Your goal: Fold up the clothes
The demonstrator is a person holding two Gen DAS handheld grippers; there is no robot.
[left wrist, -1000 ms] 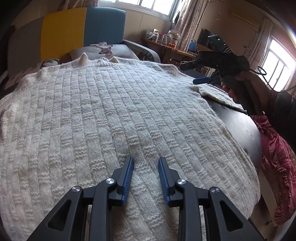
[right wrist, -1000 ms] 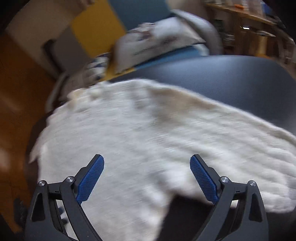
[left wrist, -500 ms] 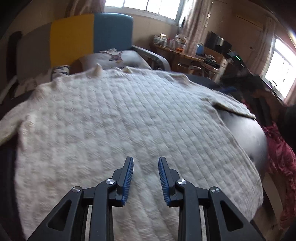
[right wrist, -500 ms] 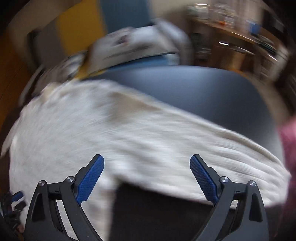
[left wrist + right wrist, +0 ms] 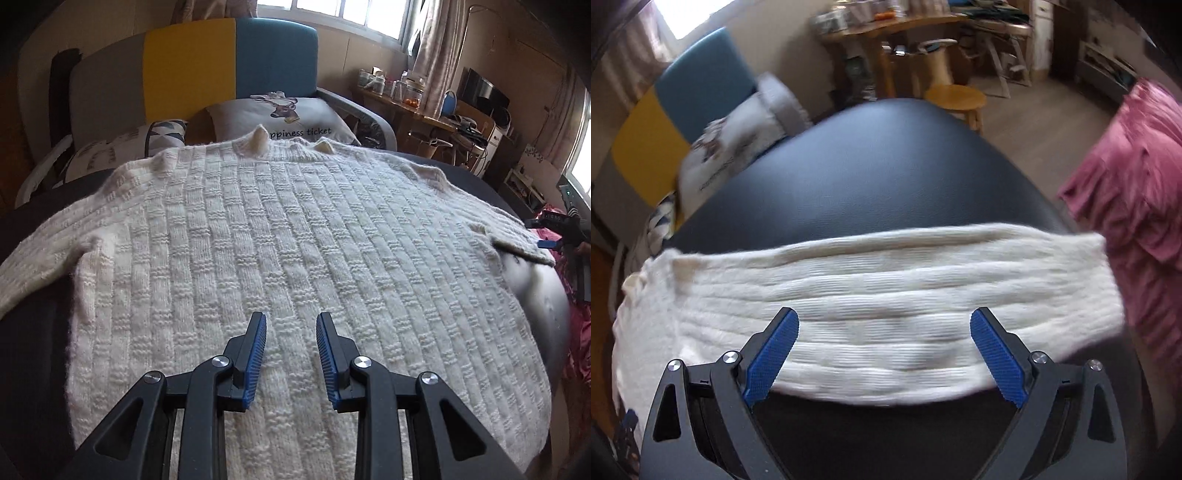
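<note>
A cream knit sweater [image 5: 295,236] lies spread across the dark desk [image 5: 871,170]. Left gripper [image 5: 291,332], jaws narrowly parted, hovers at lower centre; only the right view shows the right gripper [image 5: 884,328], jaws wide, over one sleeve [image 5: 886,295].

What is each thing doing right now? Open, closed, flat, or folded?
Left tool: open a little, holding nothing.
Right tool: open wide, holding nothing.
White sweater: spread flat on the dark table, not folded yet.
Sleeve: stretched out sideways.
Pink cloth: bunched up beside the table.
</note>
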